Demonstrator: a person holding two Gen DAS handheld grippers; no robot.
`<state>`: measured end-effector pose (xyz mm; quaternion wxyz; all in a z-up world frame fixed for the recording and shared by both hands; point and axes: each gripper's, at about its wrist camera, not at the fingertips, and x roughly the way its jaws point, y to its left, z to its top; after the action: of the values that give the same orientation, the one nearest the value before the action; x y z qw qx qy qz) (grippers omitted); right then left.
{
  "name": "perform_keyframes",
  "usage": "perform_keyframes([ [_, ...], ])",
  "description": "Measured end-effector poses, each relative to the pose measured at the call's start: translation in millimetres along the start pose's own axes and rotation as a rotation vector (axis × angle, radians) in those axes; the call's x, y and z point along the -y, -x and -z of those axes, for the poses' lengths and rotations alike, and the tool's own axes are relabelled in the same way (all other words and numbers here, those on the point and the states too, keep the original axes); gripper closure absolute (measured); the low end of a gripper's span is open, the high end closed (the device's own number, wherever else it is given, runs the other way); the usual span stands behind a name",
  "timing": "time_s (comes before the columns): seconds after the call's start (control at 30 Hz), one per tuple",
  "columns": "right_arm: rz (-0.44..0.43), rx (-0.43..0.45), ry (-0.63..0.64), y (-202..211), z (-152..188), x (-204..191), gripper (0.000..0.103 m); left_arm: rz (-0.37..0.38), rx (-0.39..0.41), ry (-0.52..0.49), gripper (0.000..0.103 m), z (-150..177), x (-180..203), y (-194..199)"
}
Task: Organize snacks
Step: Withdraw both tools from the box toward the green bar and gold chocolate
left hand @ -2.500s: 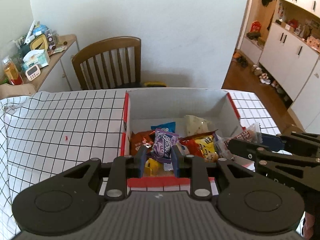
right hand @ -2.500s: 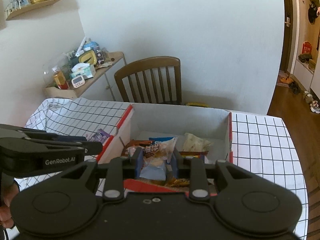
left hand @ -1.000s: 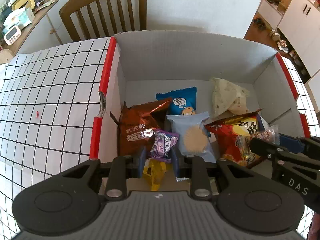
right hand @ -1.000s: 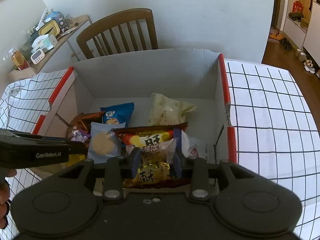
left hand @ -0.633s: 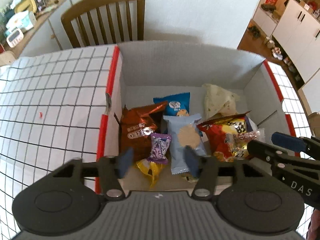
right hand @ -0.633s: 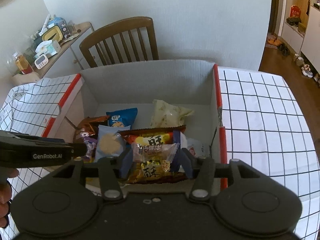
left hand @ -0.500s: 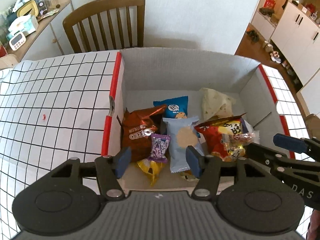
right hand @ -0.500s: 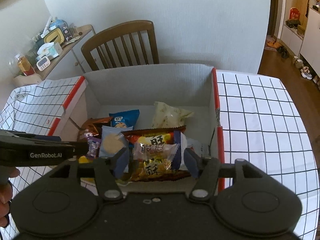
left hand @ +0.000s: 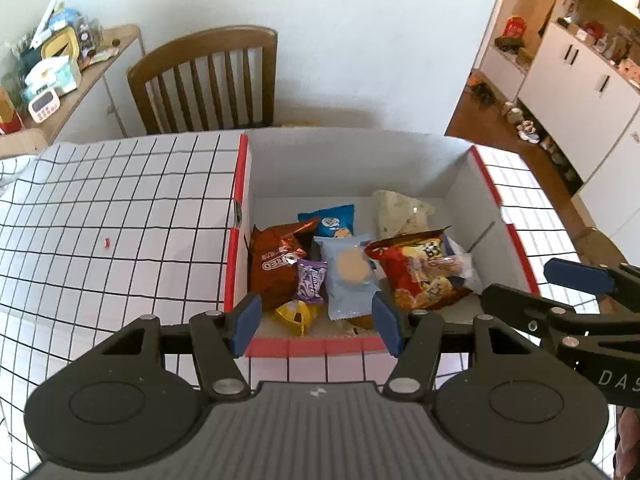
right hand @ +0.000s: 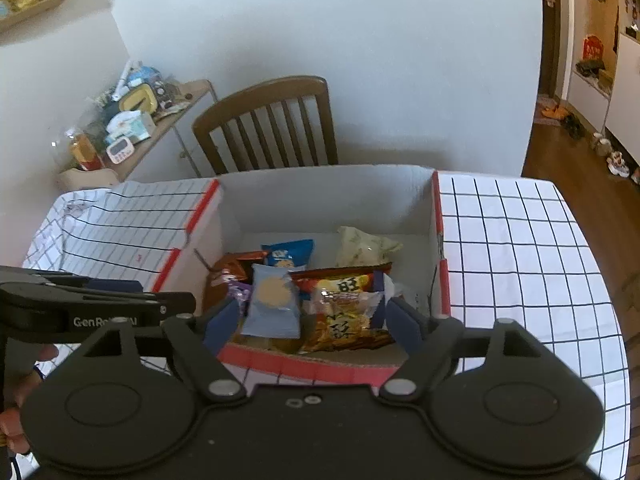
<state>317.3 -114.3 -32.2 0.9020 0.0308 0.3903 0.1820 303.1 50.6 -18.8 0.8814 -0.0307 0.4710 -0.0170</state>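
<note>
Snacks lay heaped in the white cardboard box (left hand: 460, 184) with red rims on the grid-checked tablecloth (left hand: 120, 220), several half buried, so you could not count them all. Your left gripper (left hand: 316, 326) hid the near wall and cut off a yellow wrapper (left hand: 296, 314) at its lower edge; its blue pads stood apart, having just opened, with nothing between them. Your right gripper (right hand: 308, 320) also gaped, its jaws having just spread, free of the clear crinkled pack (right hand: 344, 312) with Chinese characters beneath. Glossy foil showed on the brown bag (left hand: 276, 264), where "OREO" read clearly. The small purple packet (left hand: 310, 282) carried writing too small to read. A pale blue pouch (left hand: 350, 280) showed a round biscuit picture, a darker blue one (left hand: 330, 220) a cartoon face, and a red-yellow bag (left hand: 412, 268) bold characters. "DAS" showed on the right gripper's side, "GenRo" on the left's.
</note>
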Motion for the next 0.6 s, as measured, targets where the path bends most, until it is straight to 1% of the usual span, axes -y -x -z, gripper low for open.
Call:
perform_keyframes([
  [0.13, -0.028, 0.015, 0.0, 14.7, 4.0, -8.5, 0.017, 0.032, 0.023, -0.014, 0.043, 8.7, -0.2, 18.7],
  [0.27, -0.044, 0.026, 0.01, 29.5, 10.8, -18.1, 0.015, 0.038, 0.042, -0.042, 0.043, 20.8, 1.5, 37.7],
  [0.37, -0.06, 0.028, 0.013, 40.1, 16.4, -24.9, 0.015, 0.045, 0.044, -0.032, 0.043, 30.1, -0.6, 49.3],
  [0.47, -0.08, 0.028, 0.011, 50.7, 24.8, -31.8, 0.014, 0.056, 0.05, -0.025, 0.038, 40.8, -1.4, 60.9],
  [0.6, -0.092, 0.029, 0.012, 63.1, 36.7, -38.5, 0.013, 0.057, 0.054, -0.024, 0.037, 54.0, -1.7, 72.7],
])
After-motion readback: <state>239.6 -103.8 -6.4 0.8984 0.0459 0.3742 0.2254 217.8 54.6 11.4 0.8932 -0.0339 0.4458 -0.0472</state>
